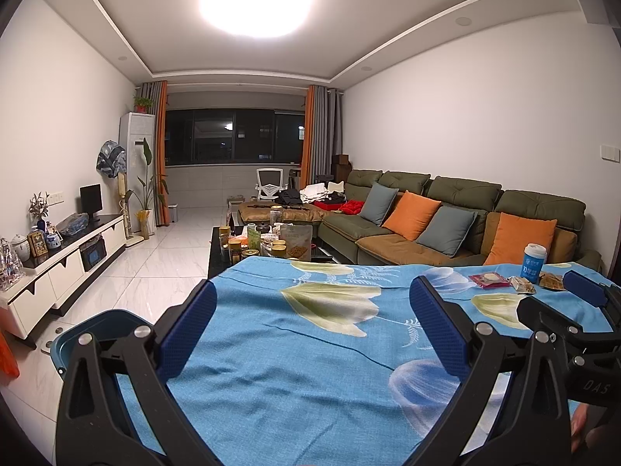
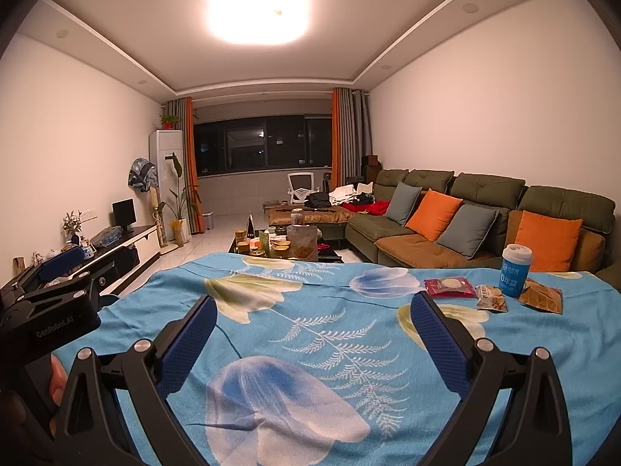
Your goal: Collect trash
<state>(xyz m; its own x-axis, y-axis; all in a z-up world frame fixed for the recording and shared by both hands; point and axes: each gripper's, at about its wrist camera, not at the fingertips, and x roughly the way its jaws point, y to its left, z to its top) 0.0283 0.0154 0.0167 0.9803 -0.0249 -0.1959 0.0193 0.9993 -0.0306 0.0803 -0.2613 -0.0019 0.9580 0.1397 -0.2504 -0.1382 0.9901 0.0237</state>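
Note:
On the blue flowered tablecloth (image 2: 310, 310) at the far right lie a red snack wrapper (image 2: 449, 286), a silvery snack wrapper (image 2: 492, 297) and a brown snack wrapper (image 2: 542, 297), beside an upright blue-and-white canister (image 2: 515, 270). They also show in the left wrist view: red wrapper (image 1: 489, 280), silvery wrapper (image 1: 522, 285), brown wrapper (image 1: 551, 281), canister (image 1: 534, 263). My left gripper (image 1: 312, 295) is open and empty over the cloth's left part. My right gripper (image 2: 313, 306) is open and empty, short of the wrappers. A blue bin (image 1: 97, 334) stands on the floor at the table's left edge.
A cluttered dark coffee table (image 1: 217, 248) stands beyond the table. A green sofa (image 2: 485, 233) with orange and grey cushions runs along the right wall. A TV cabinet (image 1: 66, 264) lines the left wall. White tiled floor (image 1: 163, 264) lies between.

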